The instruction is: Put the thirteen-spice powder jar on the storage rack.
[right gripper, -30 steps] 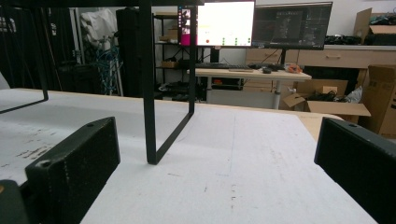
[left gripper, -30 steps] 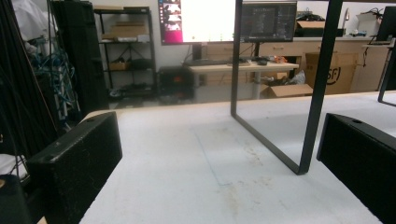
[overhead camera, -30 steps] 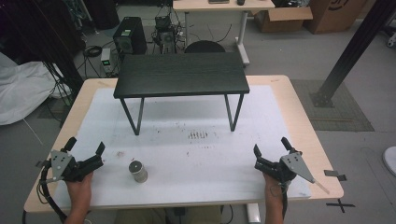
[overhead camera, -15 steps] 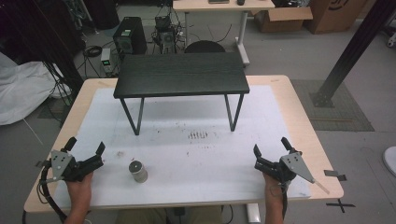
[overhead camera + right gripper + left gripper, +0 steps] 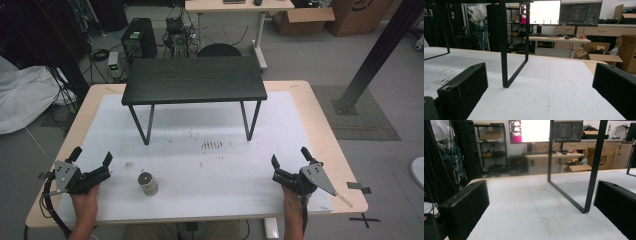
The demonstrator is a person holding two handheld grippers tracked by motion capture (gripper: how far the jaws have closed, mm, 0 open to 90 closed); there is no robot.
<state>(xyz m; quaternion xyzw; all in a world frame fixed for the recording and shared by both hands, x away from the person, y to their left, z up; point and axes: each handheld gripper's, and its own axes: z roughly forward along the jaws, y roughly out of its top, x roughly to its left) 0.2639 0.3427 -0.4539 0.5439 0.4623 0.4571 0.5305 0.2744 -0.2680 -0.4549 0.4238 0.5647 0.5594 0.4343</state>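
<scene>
Both my grippers rest low on the table, jaws spread wide, nothing held.

My left gripper (image 5: 91, 161) sits just left of the small metal can (image 5: 147, 183); my right gripper (image 5: 289, 160) lies well apart, with the black stand (image 5: 194, 80) beyond on the white mat (image 5: 210, 170).

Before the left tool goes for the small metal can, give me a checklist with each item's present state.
1. Left tool open: ok, jaws spread wide with nothing between them.
2. Right tool free: ok, open and holding nothing.
3. Small metal can upright on the white mat: ok.
4. Path from left tool to can: ok, only bare mat between them.
5. Can apart from the black shelf's legs: ok, it stands well in front of them.
6. Can's contents and weight: cannot tell.
</scene>
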